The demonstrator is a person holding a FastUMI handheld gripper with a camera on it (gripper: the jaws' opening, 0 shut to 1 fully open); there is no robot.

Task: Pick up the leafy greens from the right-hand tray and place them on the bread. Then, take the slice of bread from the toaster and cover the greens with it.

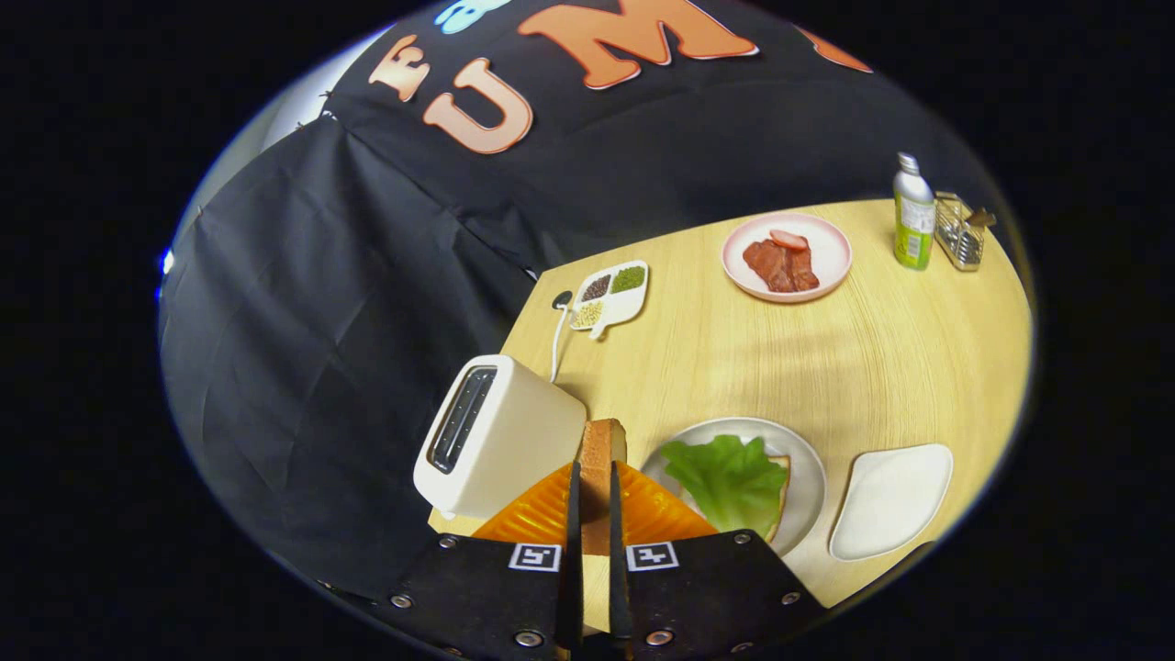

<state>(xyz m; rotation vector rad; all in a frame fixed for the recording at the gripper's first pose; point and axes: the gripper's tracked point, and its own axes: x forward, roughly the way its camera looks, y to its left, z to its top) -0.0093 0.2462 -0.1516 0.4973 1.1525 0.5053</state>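
We see our gripper as two flat dark plates that widen toward the camera, each studded with round silver screws along its edges. Each plate carries a small square black-and-white marker near its inner top corner. Two thin upright fingers rise from the plates' inner edges, standing close together, with ribbed pads flaring outward behind them.

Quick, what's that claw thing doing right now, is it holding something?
Gripper: closed on the bread slice, held upright between both fingers, beside the toaster.
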